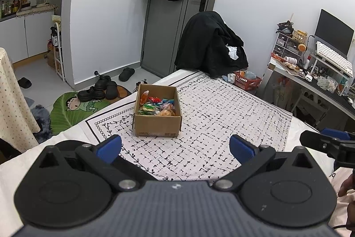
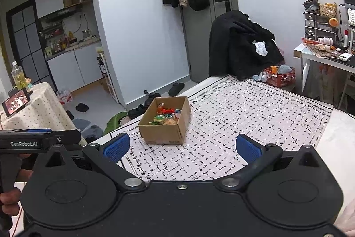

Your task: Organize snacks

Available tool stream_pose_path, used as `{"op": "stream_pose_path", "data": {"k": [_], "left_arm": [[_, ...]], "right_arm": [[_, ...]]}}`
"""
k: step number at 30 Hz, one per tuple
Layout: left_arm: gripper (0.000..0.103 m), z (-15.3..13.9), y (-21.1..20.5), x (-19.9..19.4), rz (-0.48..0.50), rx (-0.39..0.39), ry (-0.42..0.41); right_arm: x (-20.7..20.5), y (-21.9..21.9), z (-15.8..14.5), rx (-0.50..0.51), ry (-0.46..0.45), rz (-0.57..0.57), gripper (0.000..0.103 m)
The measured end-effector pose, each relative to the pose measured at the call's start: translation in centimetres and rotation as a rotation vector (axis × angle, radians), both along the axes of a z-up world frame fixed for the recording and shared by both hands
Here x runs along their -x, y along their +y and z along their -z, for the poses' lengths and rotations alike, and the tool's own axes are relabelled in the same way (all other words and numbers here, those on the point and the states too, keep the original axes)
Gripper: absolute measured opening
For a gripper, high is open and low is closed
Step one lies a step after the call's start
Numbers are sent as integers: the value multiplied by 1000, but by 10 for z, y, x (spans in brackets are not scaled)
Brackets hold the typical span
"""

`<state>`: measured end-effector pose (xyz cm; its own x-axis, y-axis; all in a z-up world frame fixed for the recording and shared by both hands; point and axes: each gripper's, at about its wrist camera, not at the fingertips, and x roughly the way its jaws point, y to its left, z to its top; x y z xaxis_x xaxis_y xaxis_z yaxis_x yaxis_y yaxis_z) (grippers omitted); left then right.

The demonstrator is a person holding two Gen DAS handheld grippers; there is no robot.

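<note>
A small open cardboard box stands on the patterned white cloth. Several colourful wrapped snacks lie inside it. My left gripper is open, hanging above the cloth on the near side of the box, with nothing between its blue pads. My right gripper is also open and empty, near the cloth's front and to the right of the box. Each gripper's side shows at the edge of the other's view.
A chair draped with a black coat stands at the far end of the table. A red basket sits on the floor beyond, a cluttered desk at the right. Shoes and a green mat lie left.
</note>
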<state>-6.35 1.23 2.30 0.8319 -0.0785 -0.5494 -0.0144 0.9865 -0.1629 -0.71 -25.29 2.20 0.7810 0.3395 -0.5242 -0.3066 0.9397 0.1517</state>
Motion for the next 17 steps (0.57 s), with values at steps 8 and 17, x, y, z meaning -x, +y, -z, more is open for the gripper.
{"op": "stream_pose_path", "data": {"k": [8,17], "left_arm": [[103,-1,-3,-2,-4,1,2],[103,-3,-6,-1,2,-5,-5]], "right_arm": [[-1,4,1,1,10,-21,103],[-3,6,3,2,16,-26,103]]}}
